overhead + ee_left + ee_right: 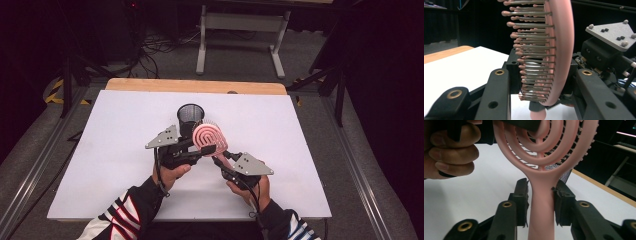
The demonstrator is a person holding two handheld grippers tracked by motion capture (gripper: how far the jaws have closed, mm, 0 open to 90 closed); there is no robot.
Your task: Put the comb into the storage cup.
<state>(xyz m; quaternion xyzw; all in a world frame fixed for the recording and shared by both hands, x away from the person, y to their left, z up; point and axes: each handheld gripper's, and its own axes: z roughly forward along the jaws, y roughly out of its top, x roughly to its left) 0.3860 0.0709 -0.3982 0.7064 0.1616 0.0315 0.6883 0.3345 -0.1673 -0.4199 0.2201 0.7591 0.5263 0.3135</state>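
Note:
A pink hairbrush (207,137) with a ringed, open-work back is held up above the white table top (110,150) between both grippers. My left gripper (197,146) comes from the left and is shut on the brush head. In the left gripper view the bristles (534,50) point left between the jaws of the left gripper (541,72). My right gripper (226,162) is shut on the handle (540,220) from below right, with a pad of the right gripper (541,200) on each side of it. A black mesh cup (190,116) stands upright just behind the brush.
The white top lies on a wooden table whose far edge (195,86) shows behind it. A grey table frame (240,30) and cables lie on the floor beyond. A person's hand (451,150) grips the left gripper's body close to the brush head.

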